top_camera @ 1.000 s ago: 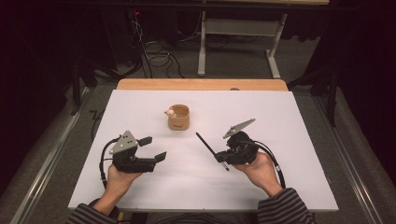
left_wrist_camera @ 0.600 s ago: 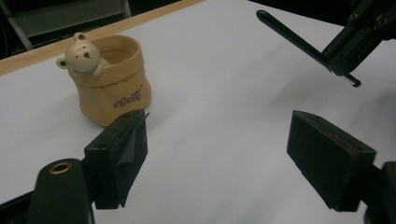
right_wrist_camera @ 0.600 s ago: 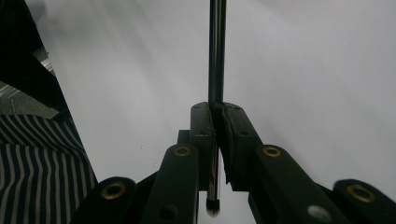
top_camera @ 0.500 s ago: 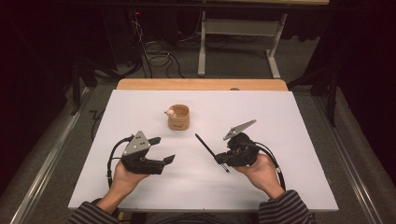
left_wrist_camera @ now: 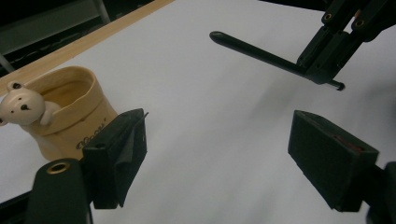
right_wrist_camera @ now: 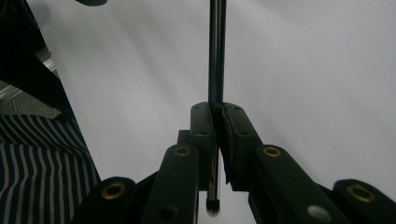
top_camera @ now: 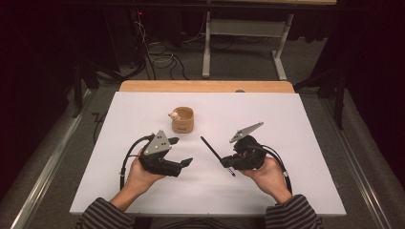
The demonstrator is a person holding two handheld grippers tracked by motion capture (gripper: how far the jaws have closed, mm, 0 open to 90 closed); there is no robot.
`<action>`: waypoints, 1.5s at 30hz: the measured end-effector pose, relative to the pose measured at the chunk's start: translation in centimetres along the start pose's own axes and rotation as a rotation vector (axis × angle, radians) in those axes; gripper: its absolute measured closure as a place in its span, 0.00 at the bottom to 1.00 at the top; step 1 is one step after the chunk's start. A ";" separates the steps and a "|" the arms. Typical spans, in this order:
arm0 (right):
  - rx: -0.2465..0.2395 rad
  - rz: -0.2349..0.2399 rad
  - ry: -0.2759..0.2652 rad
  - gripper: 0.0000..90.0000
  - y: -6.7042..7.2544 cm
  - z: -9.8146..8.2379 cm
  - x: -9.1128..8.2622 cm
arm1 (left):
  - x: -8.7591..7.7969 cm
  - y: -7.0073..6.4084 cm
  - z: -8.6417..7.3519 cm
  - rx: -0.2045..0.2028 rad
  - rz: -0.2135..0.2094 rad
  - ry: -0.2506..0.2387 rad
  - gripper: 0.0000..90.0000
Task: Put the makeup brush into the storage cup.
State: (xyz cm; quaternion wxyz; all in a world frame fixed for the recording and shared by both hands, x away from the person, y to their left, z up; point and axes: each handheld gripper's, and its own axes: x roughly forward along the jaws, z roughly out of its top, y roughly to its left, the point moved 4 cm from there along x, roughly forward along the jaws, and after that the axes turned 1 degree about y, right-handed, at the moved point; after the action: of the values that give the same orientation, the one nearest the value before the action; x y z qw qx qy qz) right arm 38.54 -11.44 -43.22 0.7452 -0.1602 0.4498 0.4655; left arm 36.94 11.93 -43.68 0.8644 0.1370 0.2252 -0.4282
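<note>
Since the earlier frames, left gripper (top_camera: 180,151) has slid right and toward the table's middle, jaws standing wide with nothing between them. Right gripper (top_camera: 224,164) unmoved, jaws clamped tight on a slim black makeup brush (top_camera: 210,148); handle points up-left over the white table (top_camera: 305,191), bristle tip sticks out behind the jaws. Farther back, clear of both grippers: tan ceramic cup (top_camera: 183,120) with a small bear figure (top_camera: 173,115) on its rim. Likely step: bringing the brush toward the cup. Next move calls for swinging the handle over the cup's mouth, perhaps with the left steadying.
</note>
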 end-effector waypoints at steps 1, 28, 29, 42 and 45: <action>0.000 -0.001 0.000 0.95 -0.1 0.0 0.0 | 0.2 0.0 0.1 0.001 -0.004 0.004 0.22; -0.008 0.017 0.076 0.95 0.5 1.5 0.6 | 2.5 0.2 1.1 0.055 -0.019 0.051 0.20; -0.010 0.019 0.079 0.95 0.6 1.5 0.7 | 2.6 0.1 1.1 0.058 -0.017 0.051 0.20; -0.019 0.035 0.105 0.95 0.8 1.8 0.7 | 2.9 -0.2 1.5 0.110 -0.004 0.071 0.20; -0.020 0.037 0.112 0.95 0.9 2.0 0.7 | 2.9 -0.3 1.5 0.124 0.002 0.075 0.20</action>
State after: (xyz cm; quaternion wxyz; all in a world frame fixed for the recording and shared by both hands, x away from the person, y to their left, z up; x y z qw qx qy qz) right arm 38.92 -9.27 -42.57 0.7087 -0.1851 0.4887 0.4739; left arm 38.62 9.14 -43.86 0.8456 0.2068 0.2304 -0.4349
